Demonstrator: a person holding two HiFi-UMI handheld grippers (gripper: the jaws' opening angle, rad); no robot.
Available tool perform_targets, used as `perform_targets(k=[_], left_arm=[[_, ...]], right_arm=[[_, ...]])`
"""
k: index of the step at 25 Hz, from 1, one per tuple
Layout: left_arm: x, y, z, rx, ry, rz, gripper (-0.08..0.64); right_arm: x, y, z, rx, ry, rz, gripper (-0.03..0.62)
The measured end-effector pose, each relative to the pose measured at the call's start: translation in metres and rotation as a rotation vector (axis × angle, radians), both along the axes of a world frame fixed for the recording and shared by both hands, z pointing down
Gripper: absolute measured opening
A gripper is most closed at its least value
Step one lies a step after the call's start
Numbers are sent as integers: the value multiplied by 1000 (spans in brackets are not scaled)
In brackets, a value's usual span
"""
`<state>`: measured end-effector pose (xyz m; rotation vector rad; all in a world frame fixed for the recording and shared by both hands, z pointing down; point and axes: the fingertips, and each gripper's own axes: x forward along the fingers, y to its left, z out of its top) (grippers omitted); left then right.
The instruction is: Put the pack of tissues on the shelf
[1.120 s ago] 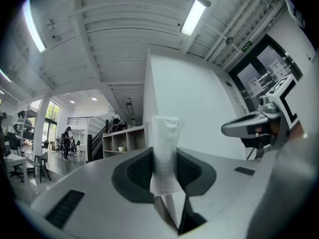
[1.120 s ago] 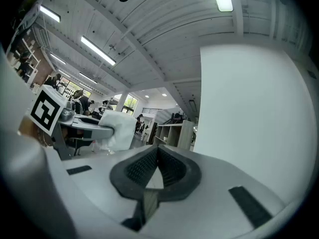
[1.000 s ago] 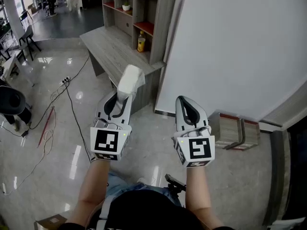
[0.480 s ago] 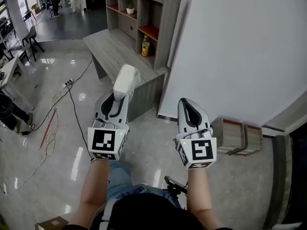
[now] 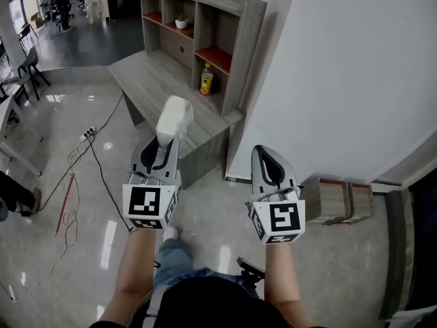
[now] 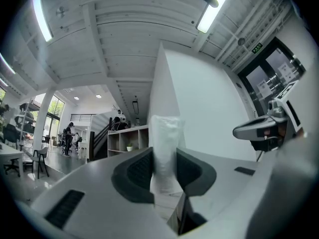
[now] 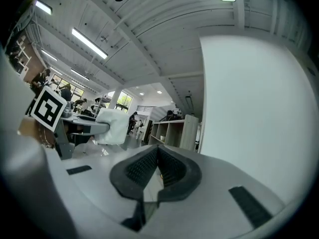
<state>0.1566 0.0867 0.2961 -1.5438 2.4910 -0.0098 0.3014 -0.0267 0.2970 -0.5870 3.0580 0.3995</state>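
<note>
Left gripper [image 5: 166, 141] clamped on the pack of tissues [image 5: 173, 118], which sticks up past the jaw tips and is held in the air, off any surface, over the edge of the grey wooden desk [image 5: 147, 74]. Right gripper [image 5: 265, 154] has its jaws pressed together with nothing between. The shelf [image 5: 240, 53] stands on the desk, with 1 yellow bottle [image 5: 205, 80] in a lower cubby and 1 small potted plant [image 5: 181, 23] higher up. White wall [image 5: 341, 67] at right. Glossy tiled floor [image 5: 61, 251] with cables [image 5: 72, 176] at left.
</note>
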Motion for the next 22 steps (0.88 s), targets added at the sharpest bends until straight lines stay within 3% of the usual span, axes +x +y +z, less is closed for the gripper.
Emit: perform_targets(k=[10,22], left_arm=[[-120,-33,-10,12,12,84,101],[-225,-62,-12,17,11,198,101]], right_arm=[[-111,-17,-8,6,21,73,17],[-203,-30,-7,0,12,195,17]])
